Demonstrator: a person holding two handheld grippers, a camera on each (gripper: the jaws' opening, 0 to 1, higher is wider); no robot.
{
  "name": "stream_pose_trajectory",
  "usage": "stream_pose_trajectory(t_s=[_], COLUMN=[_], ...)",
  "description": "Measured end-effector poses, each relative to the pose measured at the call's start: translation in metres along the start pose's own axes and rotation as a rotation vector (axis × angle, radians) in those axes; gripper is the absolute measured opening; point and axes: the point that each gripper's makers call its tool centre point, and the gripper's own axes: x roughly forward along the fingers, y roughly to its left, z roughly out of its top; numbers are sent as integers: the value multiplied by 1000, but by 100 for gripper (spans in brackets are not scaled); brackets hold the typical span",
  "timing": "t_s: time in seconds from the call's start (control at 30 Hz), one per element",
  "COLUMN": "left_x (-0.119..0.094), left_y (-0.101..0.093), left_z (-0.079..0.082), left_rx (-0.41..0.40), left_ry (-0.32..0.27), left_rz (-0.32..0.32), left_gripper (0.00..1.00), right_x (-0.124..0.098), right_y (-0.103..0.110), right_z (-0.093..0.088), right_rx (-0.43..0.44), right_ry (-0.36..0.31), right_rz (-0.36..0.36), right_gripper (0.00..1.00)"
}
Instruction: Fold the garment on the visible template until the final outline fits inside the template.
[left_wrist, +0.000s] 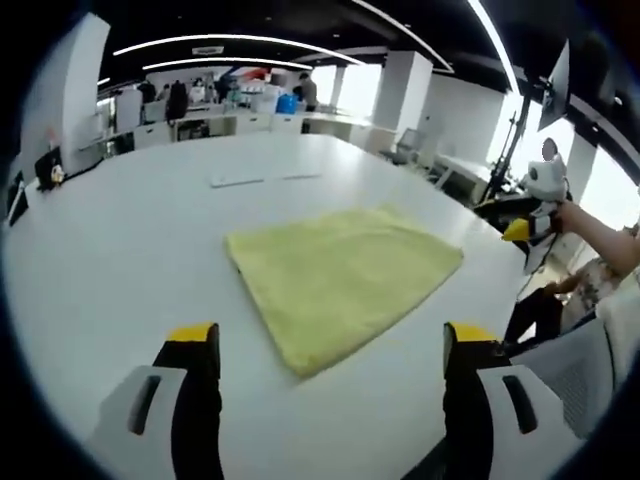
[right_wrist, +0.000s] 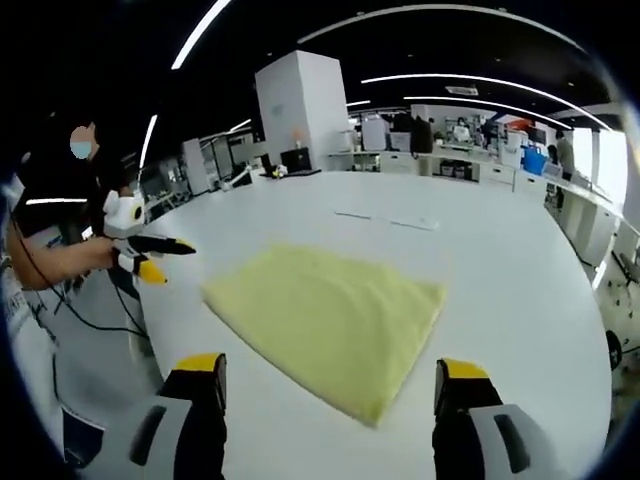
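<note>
1. The yellow cloth (left_wrist: 340, 282) lies flat on the white worktop (left_wrist: 130, 250), roughly in its middle, as a smooth four-sided shape that looks already folded. No template outline can be made out around it.
2. The left claw (left_wrist: 332, 352) is spread open and grasps nothing; it hangs just short of the cloth's near corner.
3. The right claw (right_wrist: 330, 385) is likewise released and empty, facing another corner of the cloth (right_wrist: 330, 320) from the other side of the worktop.
4. Each claw shows in the other's view, held off past the worktop's edge: the right one (left_wrist: 530, 232) and the left one (right_wrist: 150, 258).
5. If another fold is needed, my judgement is to pinch two neighbouring corners together, lift them low and level, and lay them onto the opposite edge so the layers stay square.
6. Two flat pale strips (left_wrist: 262, 180) lie further back on the worktop.
7. No brand, label or writing can be read anywhere.
</note>
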Motion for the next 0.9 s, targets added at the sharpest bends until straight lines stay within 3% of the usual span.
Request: stream_pose_trajectory(t_s=[0.13, 0.57, 0.9], left_x=[-11, -33, -37], left_y=[-4, -10, -13], left_z=[4, -16, -16], left_rx=[15, 60, 8], left_ry=[-18, 13, -16], left_rz=[12, 52, 58], left_gripper=[97, 99, 99], right_x=[-10, -28, -34], right_y=[6, 3, -1], right_z=[3, -12, -11], right_rx=[17, 3, 14], right_ry=[-26, -8, -42], right_rz=[5, -32, -75], right_gripper=[99, 99, 98])
